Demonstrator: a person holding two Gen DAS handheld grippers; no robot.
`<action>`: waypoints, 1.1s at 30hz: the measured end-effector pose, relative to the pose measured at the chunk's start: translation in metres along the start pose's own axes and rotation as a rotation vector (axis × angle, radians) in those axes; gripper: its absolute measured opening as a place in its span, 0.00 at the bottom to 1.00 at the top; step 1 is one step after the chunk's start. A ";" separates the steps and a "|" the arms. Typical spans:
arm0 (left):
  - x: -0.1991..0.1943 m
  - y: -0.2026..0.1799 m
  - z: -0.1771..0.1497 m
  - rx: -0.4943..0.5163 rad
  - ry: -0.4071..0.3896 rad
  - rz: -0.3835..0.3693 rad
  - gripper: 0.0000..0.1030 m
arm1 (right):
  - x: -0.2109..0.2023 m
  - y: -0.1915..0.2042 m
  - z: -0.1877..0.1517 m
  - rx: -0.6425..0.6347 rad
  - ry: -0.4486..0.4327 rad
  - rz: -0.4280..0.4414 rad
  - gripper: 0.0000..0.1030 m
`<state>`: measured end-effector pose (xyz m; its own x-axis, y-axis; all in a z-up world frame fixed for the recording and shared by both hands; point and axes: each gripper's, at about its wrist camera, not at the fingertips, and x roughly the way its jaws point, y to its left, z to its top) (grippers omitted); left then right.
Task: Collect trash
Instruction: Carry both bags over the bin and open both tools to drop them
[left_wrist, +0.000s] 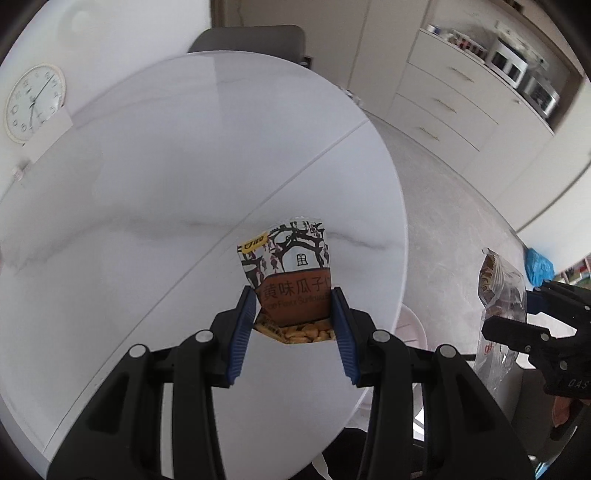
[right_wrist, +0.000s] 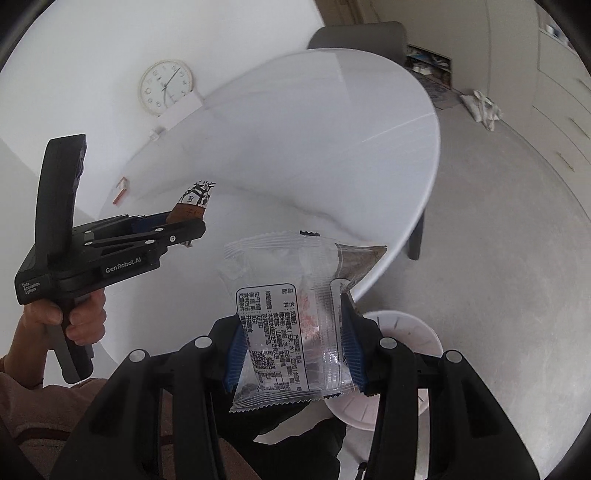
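My left gripper (left_wrist: 293, 308) is shut on a sunflower seed packet (left_wrist: 290, 266), brown with a black-and-white tree print, held above the white round table (left_wrist: 147, 206). The same packet (right_wrist: 194, 201) and the left gripper (right_wrist: 184, 225) show at the left of the right wrist view. My right gripper (right_wrist: 291, 343) is shut on a clear plastic snack wrapper (right_wrist: 291, 314) with a printed label, held near the table's edge. That wrapper (left_wrist: 498, 306) and the right gripper (left_wrist: 517, 325) also show at the right of the left wrist view.
A white bin with a slotted rim (right_wrist: 406, 332) stands on the floor below the table edge; it also shows in the left wrist view (left_wrist: 410, 328). A small red-and-white card (right_wrist: 120, 190) lies on the table's far side. A grey chair (right_wrist: 362, 37) stands behind the table.
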<state>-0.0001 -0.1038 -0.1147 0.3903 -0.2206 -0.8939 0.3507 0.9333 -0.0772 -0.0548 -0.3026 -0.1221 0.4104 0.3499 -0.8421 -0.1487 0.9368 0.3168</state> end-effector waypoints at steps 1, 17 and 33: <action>0.001 -0.017 -0.002 0.041 -0.001 -0.011 0.40 | -0.006 -0.009 -0.009 0.035 -0.010 -0.013 0.44; 0.116 -0.200 -0.067 0.433 0.218 -0.124 0.40 | -0.048 -0.135 -0.095 0.313 -0.059 -0.136 0.44; 0.170 -0.222 -0.083 0.434 0.339 -0.096 0.54 | -0.052 -0.165 -0.125 0.374 -0.048 -0.111 0.44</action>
<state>-0.0821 -0.3252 -0.2858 0.0686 -0.1281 -0.9894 0.7172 0.6957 -0.0404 -0.1636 -0.4751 -0.1855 0.4485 0.2376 -0.8616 0.2331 0.8995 0.3694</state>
